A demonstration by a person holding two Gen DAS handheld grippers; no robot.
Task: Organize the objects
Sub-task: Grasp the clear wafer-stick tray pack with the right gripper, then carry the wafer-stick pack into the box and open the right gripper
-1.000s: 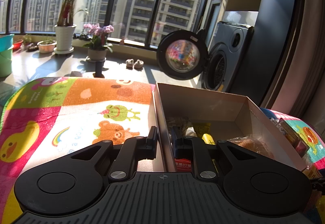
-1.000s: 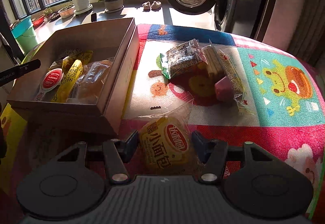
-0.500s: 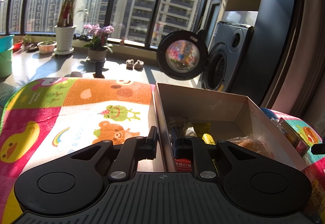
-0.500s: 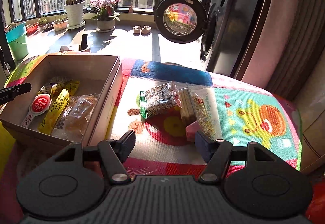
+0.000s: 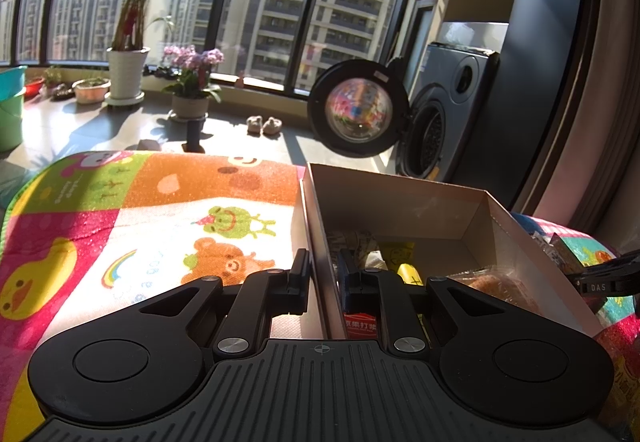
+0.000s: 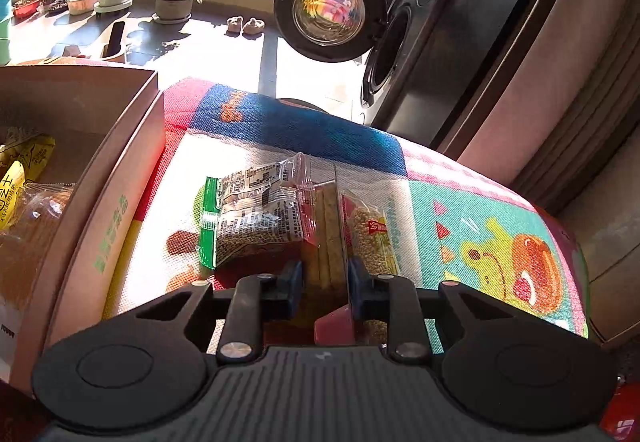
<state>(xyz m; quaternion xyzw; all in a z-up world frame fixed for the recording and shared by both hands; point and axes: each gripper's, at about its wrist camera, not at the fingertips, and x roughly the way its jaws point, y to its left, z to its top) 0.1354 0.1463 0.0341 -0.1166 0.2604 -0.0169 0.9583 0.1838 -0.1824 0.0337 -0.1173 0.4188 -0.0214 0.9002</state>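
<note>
Several wrapped snacks already lie in the open brown cardboard box [image 5: 400,201], whose wall the left gripper [image 5: 322,274] pinches. Three packets remain on the cartoon-print mat [image 6: 480,226]; the right gripper [image 6: 325,282] closes around the clear-wrapped wafer-stick packet [image 6: 326,242].

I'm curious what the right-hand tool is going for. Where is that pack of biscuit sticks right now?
In the right wrist view, the pack of biscuit sticks lies on the mat, between the right gripper fingers, flanked by a printed snack bag and a grain bar.

Sunlit windows [image 5: 272,21], tiled floor [image 5: 72,129] – perhaps a washer [image 5: 444,121].
</note>
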